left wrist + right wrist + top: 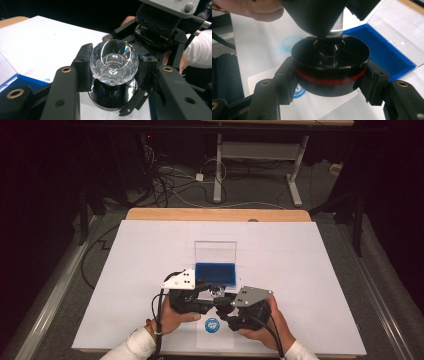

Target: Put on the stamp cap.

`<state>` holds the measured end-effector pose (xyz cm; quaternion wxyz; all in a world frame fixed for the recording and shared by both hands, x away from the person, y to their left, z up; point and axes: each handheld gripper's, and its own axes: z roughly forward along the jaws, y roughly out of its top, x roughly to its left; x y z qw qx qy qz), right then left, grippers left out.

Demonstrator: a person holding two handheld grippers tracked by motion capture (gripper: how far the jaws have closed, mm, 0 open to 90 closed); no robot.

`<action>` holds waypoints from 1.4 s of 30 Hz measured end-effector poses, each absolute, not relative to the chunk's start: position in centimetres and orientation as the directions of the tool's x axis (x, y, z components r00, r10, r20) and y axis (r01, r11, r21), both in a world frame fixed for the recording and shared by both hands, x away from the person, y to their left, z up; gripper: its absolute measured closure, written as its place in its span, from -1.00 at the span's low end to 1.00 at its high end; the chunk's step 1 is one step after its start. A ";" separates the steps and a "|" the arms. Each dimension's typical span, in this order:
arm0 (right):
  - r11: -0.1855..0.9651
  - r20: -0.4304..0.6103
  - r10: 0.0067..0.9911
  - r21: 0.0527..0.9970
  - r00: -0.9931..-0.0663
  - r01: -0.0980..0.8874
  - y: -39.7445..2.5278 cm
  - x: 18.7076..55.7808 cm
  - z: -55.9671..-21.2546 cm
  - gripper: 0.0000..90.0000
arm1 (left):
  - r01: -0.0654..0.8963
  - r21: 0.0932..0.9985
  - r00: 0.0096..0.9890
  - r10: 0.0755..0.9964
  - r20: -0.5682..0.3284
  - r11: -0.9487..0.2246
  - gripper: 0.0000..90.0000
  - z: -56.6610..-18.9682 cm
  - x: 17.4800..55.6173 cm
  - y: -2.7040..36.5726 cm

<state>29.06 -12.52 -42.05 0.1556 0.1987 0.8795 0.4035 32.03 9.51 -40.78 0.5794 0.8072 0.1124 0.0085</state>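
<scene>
Crystal stamp [113,63] between both tongs (clamped).

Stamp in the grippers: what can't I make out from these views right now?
- Stamp face: the black base hides its underside in the right gripper view.
- Blue round print: too small in the high view; half covered by the base in the right gripper view.
- Crystal knob: the left gripper covers it in the right gripper view.
- Blue tray: near edge hidden by the grippers.
</scene>
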 end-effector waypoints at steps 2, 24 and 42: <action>0.582 -0.104 0.472 0.783 -0.875 0.220 -12.5 29.1 -42.0 -0.14 | 0.175 0.938 0.974 0.194 -0.120 -0.299 0.20 -40.5 32.1 9.6; 0.525 -0.104 0.473 0.830 -0.875 0.185 -13.0 29.1 -42.1 -0.31 | 0.140 0.947 0.974 0.213 -0.078 -0.291 0.21 -39.1 31.4 10.0; 0.544 -0.112 0.488 0.815 -0.866 0.201 -13.5 29.5 -43.0 -0.36 | 0.134 0.935 0.971 0.232 -0.057 -0.328 0.21 -38.7 31.4 10.3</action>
